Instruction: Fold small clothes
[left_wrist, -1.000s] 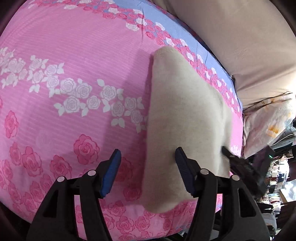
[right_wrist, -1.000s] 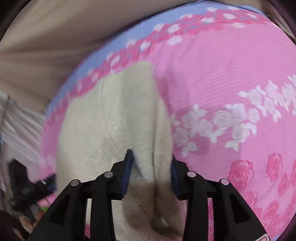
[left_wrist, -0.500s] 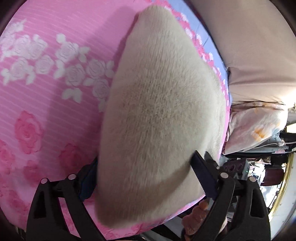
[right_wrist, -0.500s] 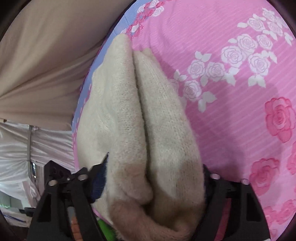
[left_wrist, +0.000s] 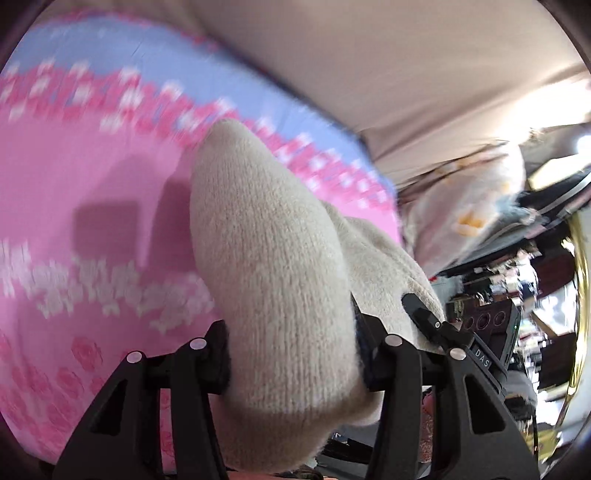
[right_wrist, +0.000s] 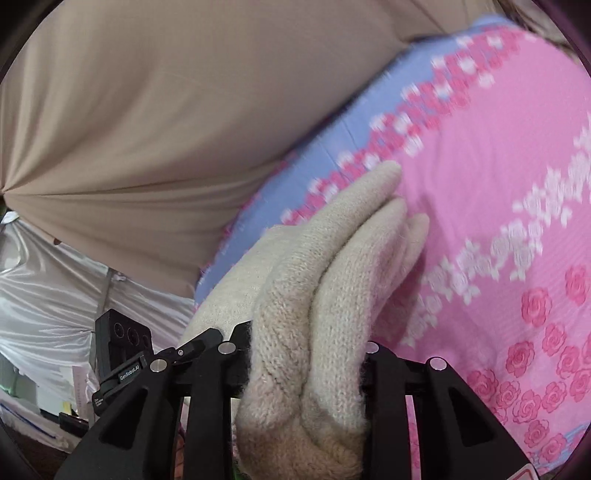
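Two grippers share one cream knit (left_wrist: 269, 258), lifted off the pink sheet (left_wrist: 92, 173) near its blue far border. On the left, the left gripper (left_wrist: 291, 354) has a thick fold of knit bunched between its jaws, which are closing on it; the pads look pressed into the wool. To the right, the right gripper (right_wrist: 306, 362) pinches several stacked layers of the knit (right_wrist: 332, 266), its jaws closing too. The far end of the knit trails toward the sheet (right_wrist: 480, 147). To do this well, I judge both grips should finish firm before carrying, the hands should keep level and evenly apart so layers stay aligned, and the far edge should land first, flat.
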